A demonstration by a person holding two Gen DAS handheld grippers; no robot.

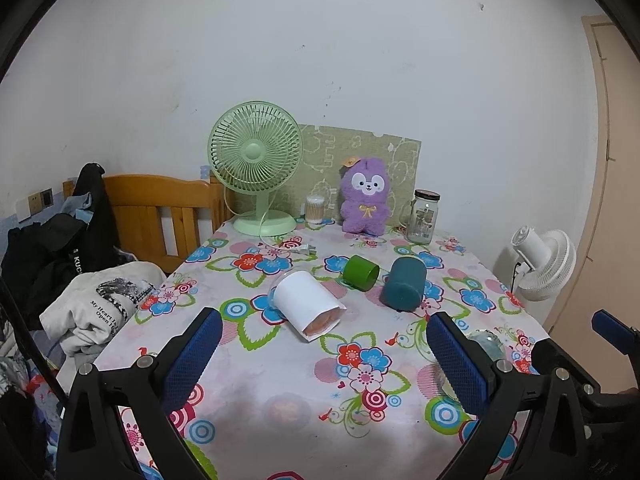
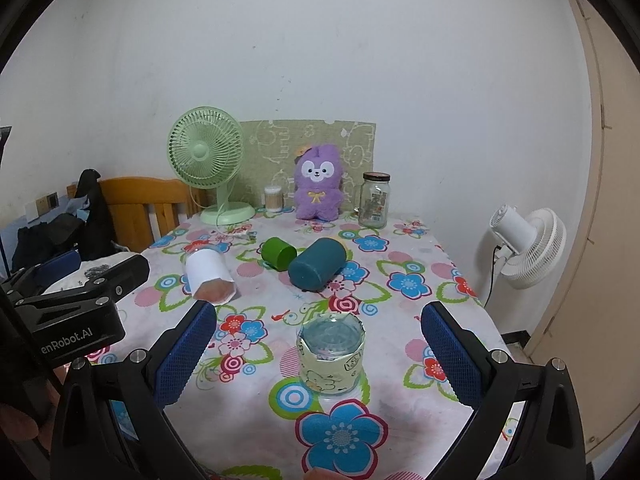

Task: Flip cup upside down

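Both grippers had black frames, silver screws and blue textured pads (image 2: 182, 356). One body bore white lettering, "enRobot.AI" (image 2: 66, 342).

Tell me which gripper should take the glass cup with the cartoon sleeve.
Right. The glass cup stands upright directly between the right gripper's open jaws. The left gripper is also open, but the cup sits off beside its right jaw.
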